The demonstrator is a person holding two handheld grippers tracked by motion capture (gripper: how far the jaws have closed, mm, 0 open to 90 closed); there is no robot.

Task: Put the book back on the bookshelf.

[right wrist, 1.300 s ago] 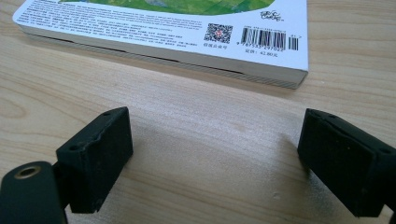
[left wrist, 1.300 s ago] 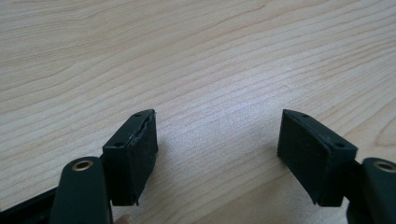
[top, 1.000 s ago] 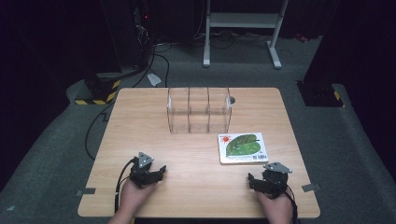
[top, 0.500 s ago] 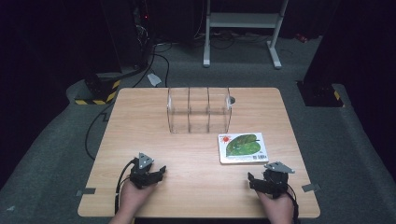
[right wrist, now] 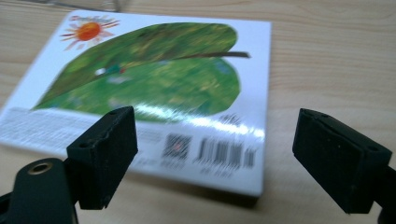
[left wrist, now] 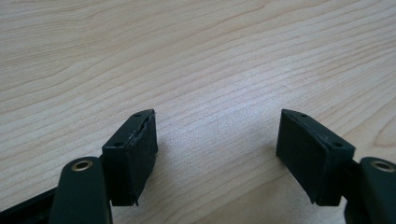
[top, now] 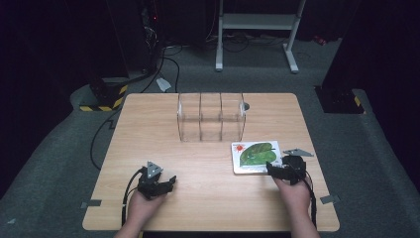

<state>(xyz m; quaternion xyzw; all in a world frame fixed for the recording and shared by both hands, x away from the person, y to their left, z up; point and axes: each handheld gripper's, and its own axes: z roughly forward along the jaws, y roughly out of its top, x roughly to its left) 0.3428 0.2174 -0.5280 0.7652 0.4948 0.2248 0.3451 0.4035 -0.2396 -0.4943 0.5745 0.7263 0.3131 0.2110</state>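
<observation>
So since the earlier shot the right tool (top: 277, 170) has come up from the near edge of the bench (top: 148, 129) and now sits right at the near right corner of the book (top: 256, 157). The left tool (top: 167, 182) hasn't budged from its spot near the front left of the bench.

Right tool's jaws stand well apart, though they've just been easing in a touch, and nothing is pinched between them. In the right gripper view the book (right wrist: 154, 88) lies flat on the bench just ahead of the jaws: back cover up, big green leaf, little orange sun in one corner, barcode along the near edge. The book's corner sits in line with the gap between the pads, but I can't see either pad pressing on it.

Left tool's jaws also stand wide apart after just opening back up, with bare wood between them (left wrist: 215, 144).

The clear divided rack (top: 210, 116) stands farther back on the bench, apart from the book.
</observation>
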